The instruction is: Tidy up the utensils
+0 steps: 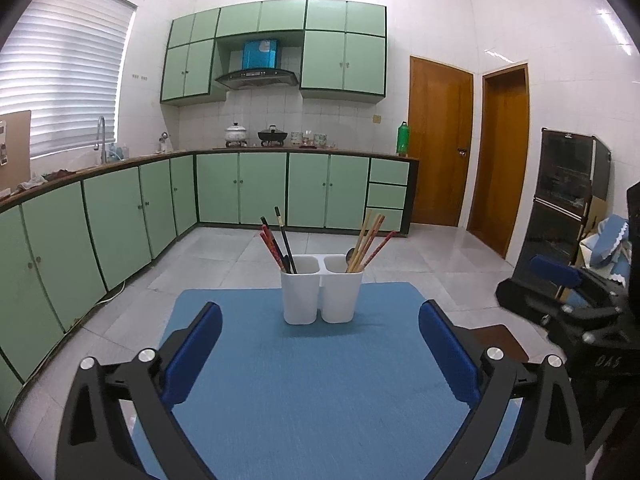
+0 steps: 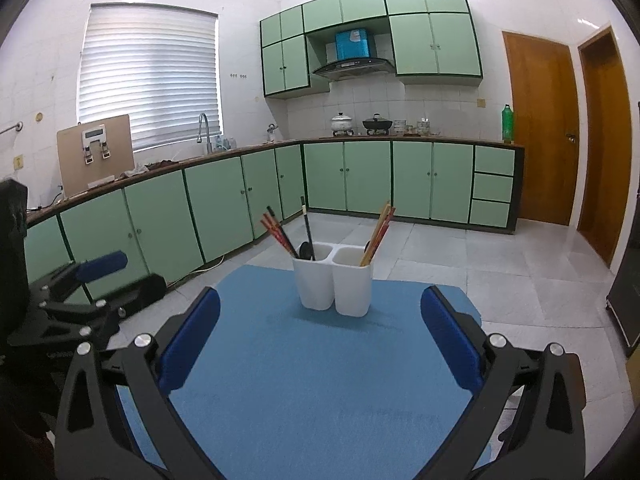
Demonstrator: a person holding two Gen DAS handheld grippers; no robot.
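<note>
A white two-compartment utensil holder (image 1: 322,296) (image 2: 334,284) stands at the far end of a blue mat (image 1: 304,380) (image 2: 320,380). Its left cup holds red and black chopsticks (image 1: 276,242) (image 2: 280,232) and a dark spoon (image 2: 306,250). Its right cup holds wooden chopsticks (image 1: 366,242) (image 2: 378,232) and a spoon (image 1: 350,255). My left gripper (image 1: 320,328) is open above the near part of the mat, nothing between its blue pads. My right gripper (image 2: 320,320) is open too, short of the holder. Each wrist view shows the other gripper beside it (image 1: 568,300) (image 2: 80,292).
The mat lies on a small table with tiled floor (image 1: 440,256) beyond it. Green cabinets (image 1: 120,220) line the left and far walls under a counter with a sink, pots and a green bottle (image 1: 403,138). A dark appliance (image 1: 560,208) and wooden doors (image 2: 540,128) stand at the right.
</note>
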